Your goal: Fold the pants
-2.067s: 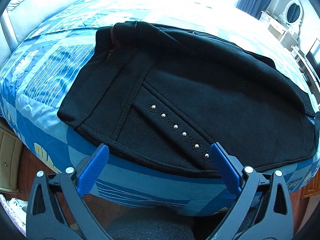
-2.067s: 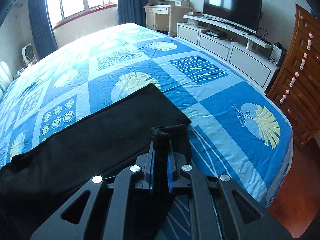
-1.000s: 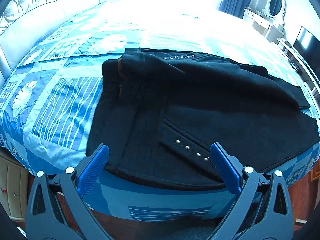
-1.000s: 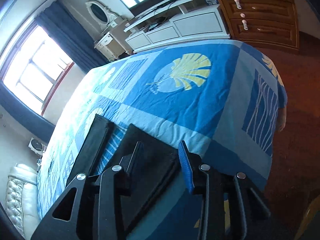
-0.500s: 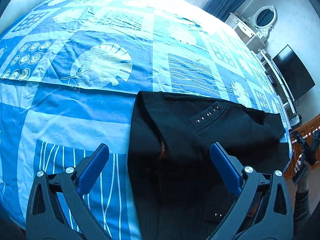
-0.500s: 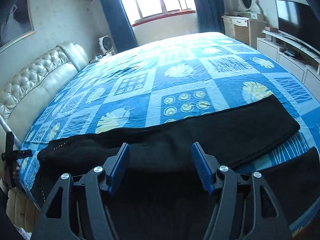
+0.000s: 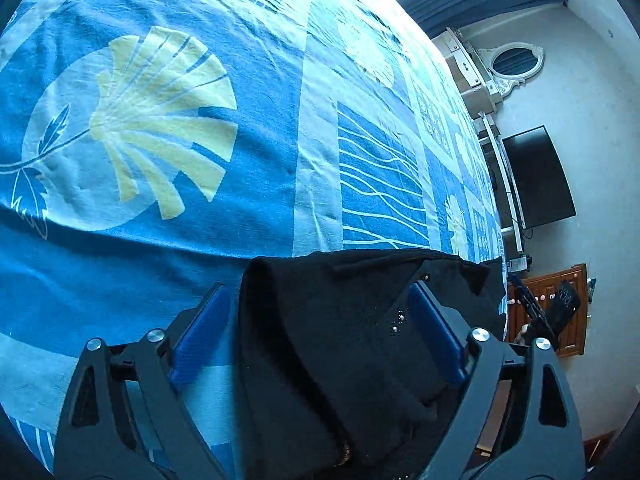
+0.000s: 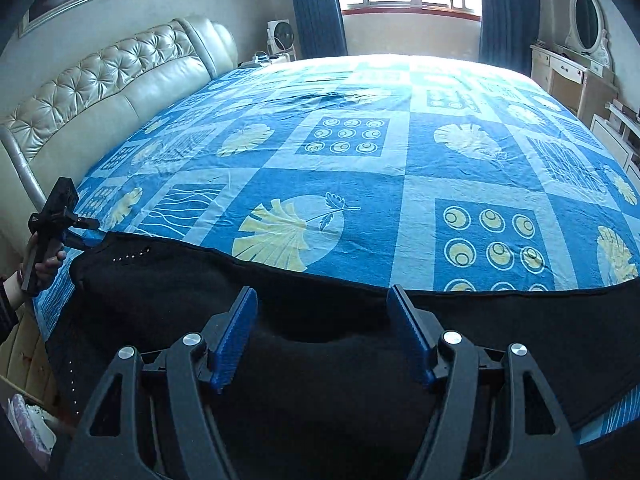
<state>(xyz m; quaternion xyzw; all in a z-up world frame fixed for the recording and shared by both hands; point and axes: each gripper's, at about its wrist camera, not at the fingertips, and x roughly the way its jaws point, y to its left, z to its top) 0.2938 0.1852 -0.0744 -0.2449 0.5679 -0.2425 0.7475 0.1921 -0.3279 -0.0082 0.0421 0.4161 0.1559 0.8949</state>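
Observation:
Black pants [image 8: 480,320] lie stretched along the near edge of the bed, with the studded waist end [image 8: 128,257] at the left. My right gripper [image 8: 322,291] hovers open over the pants' middle, nothing pressed between its blue pads. In the left wrist view the waist's folded corner [image 7: 328,340] sits between the jaws of my left gripper [image 7: 316,292]. Those jaws are closing around it; the left pad [image 7: 200,336] still stands clear of the cloth. A hand holds the left gripper [image 8: 90,232] at the waist in the right wrist view.
The bedspread [image 8: 360,184] is blue with leaf and circle patches. A tufted headboard [image 8: 100,92] runs along the left. A dressing table with mirror [image 8: 586,16] and a fan [image 8: 278,34] stand by the window. A TV [image 7: 536,176] and wooden drawers [image 7: 572,312] are beyond the bed's foot.
The right gripper let go of the leg hem, rolled and swung over the pants' middle, wider open. The left gripper moved onto the waist's corner and its jaws narrowed.

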